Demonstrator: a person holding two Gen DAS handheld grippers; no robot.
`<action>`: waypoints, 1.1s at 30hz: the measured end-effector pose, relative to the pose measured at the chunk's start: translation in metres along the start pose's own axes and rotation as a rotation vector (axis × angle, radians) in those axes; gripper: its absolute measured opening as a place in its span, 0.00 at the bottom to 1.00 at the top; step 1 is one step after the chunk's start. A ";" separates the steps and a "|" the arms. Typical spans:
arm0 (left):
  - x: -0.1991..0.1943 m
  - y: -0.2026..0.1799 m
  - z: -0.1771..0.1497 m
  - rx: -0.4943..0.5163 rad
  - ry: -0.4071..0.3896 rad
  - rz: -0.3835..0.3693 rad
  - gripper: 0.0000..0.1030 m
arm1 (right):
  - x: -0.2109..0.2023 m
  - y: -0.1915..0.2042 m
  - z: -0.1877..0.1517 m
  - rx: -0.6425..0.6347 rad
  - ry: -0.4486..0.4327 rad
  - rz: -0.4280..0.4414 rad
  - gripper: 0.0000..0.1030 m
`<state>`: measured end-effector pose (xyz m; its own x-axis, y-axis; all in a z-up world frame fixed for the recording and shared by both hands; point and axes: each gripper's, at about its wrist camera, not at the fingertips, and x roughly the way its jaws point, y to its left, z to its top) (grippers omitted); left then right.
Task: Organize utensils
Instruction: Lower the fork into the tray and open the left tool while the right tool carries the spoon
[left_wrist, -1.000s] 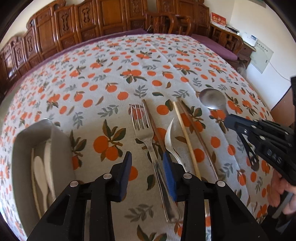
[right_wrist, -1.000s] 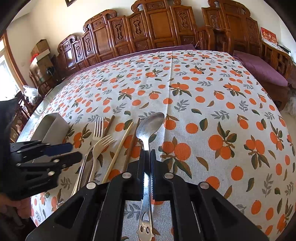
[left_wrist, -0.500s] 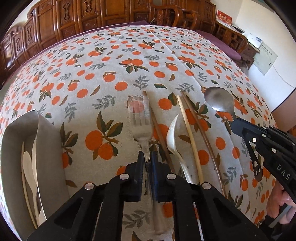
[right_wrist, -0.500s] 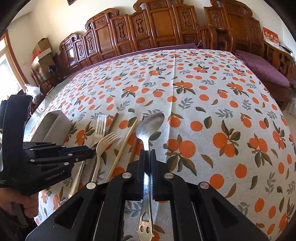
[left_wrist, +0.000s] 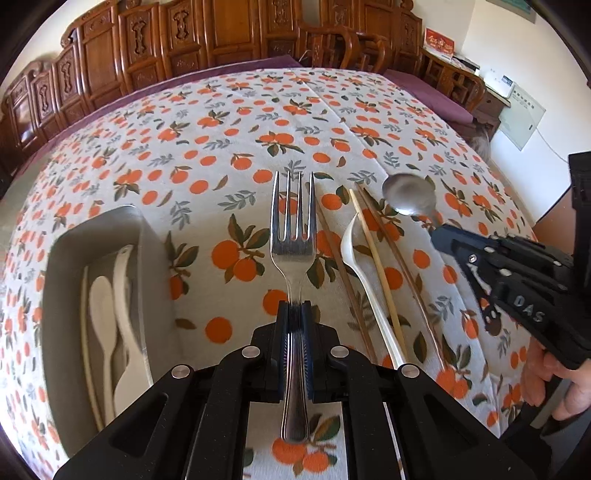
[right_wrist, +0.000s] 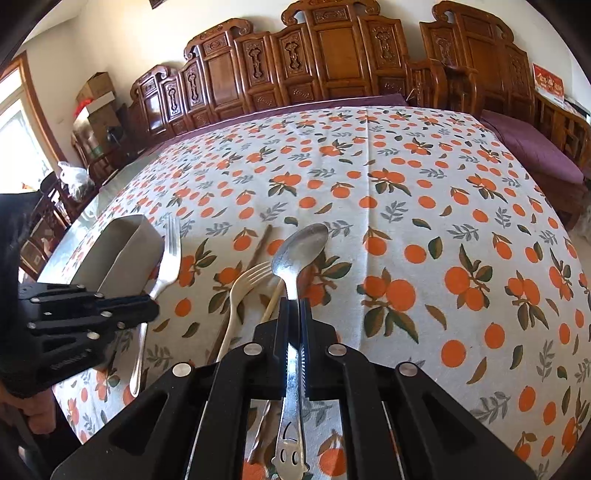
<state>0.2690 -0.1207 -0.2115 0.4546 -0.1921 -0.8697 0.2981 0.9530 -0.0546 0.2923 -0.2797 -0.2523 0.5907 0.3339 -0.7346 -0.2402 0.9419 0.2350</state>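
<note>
In the left wrist view, we see the left gripper (left_wrist: 294, 314) closed tight on the handle of a shiny steel fork (left_wrist: 293, 236). The fork's long axis runs straight up the middle of the frame, with the tines pointing to the top and the handle end showing low between the fingers. At the left of this frame stands a grey rectangular metal tray (left_wrist: 147, 258) on the orange-printed tablecloth (left_wrist: 221, 147), and inside it lie cream plastic spoons (left_wrist: 107, 314), which the other view does not show. To the right of the fork lie a white plastic fork (left_wrist: 365, 280) seen on its side and thin wooden chopsticks (left_wrist: 373, 258), all about parallel to the steel fork.

In the right wrist view, the right gripper (right_wrist: 294, 314) is clamped on the handle of a steel spoon (right_wrist: 299, 251). The spoon's axis goes up the frame and leans a little right, with the bowl on top. Only this view shows the smiling-face cutout at the handle end, at the bottom centre. The tray here is at the left, and we see only its outer wall.
</note>
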 end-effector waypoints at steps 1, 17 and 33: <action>-0.003 0.000 0.000 0.001 -0.005 0.001 0.06 | 0.000 0.001 -0.001 -0.001 0.001 -0.002 0.07; -0.061 -0.013 -0.009 0.028 -0.117 -0.020 0.05 | -0.028 0.021 -0.006 -0.013 -0.053 0.020 0.07; -0.125 0.016 -0.015 0.013 -0.229 0.031 0.05 | -0.062 0.075 -0.008 -0.054 -0.119 0.111 0.07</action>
<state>0.2038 -0.0776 -0.1110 0.6416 -0.2127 -0.7370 0.2916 0.9563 -0.0222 0.2312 -0.2299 -0.1939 0.6442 0.4412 -0.6248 -0.3485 0.8964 0.2738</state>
